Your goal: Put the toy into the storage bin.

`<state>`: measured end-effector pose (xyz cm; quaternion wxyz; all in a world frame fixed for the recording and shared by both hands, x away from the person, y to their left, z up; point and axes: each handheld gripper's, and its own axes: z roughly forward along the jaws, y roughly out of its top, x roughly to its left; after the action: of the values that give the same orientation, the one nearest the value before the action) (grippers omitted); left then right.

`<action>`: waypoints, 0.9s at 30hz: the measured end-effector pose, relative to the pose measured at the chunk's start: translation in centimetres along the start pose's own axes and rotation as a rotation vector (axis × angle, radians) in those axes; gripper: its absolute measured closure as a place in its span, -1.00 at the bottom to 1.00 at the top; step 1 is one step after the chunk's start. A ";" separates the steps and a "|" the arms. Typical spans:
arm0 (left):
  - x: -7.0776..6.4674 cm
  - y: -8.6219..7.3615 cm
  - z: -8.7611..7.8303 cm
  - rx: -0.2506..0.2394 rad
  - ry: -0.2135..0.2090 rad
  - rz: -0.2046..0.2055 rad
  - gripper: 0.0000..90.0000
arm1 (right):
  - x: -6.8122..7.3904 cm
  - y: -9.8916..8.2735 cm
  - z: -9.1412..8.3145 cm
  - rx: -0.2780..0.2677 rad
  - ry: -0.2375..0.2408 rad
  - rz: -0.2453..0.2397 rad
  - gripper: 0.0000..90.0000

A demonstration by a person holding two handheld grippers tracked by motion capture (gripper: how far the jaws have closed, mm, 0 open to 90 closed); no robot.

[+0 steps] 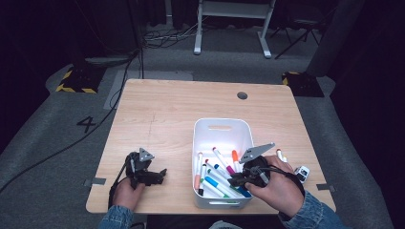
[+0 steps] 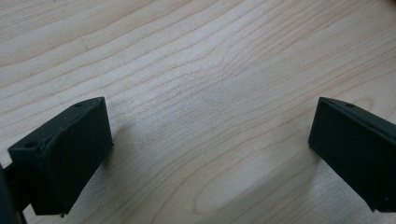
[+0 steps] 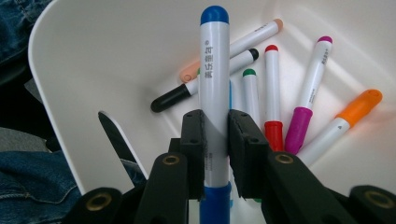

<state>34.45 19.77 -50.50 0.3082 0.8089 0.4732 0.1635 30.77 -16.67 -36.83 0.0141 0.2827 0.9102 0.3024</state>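
Observation:
A white bin (image 1: 220, 126) stands on the wooden table (image 1: 162, 109) and holds several marker pens (image 1: 217, 176) with coloured caps. My right gripper (image 1: 239, 180) hangs over the bin's near right corner, shut on a white marker with blue ends (image 3: 214, 88), which points away between the pads into the bin (image 3: 93, 56). Below it lie black, green, red, magenta and orange markers (image 3: 272, 93). My left gripper (image 1: 160, 175) rests low over bare wood near the table's front left, its jaws wide open with nothing between the fingers (image 2: 65, 154).
One more marker (image 1: 281, 155) and a small white object (image 1: 302, 172) lie on the table right of the bin. The far half of the table is bare wood with a round grommet (image 1: 242, 95). Cables and a desk frame (image 1: 229, 19) are on the floor beyond.

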 end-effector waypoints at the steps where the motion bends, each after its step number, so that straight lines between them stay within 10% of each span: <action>1: 0.0 0.0 0.0 0.000 0.000 0.000 -1.00 | 0.1 0.0 0.0 0.001 -0.002 0.003 0.71; 6: 0.0 0.0 0.0 0.000 0.001 0.000 -1.00 | 0.2 0.2 0.2 0.021 0.003 -0.028 0.48; 13: 0.0 0.0 0.0 0.000 0.000 0.000 -1.00 | -0.2 0.0 -1.6 -0.138 -0.021 0.004 0.08; 27: 0.0 0.0 0.0 0.001 -0.001 0.002 -1.00 | -3.4 -2.3 -5.3 -0.231 -0.114 0.099 0.09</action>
<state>34.47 19.77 -50.50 0.3080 0.8095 0.4725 0.1632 31.44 -22.83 -34.25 0.0834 0.3407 0.8519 0.3890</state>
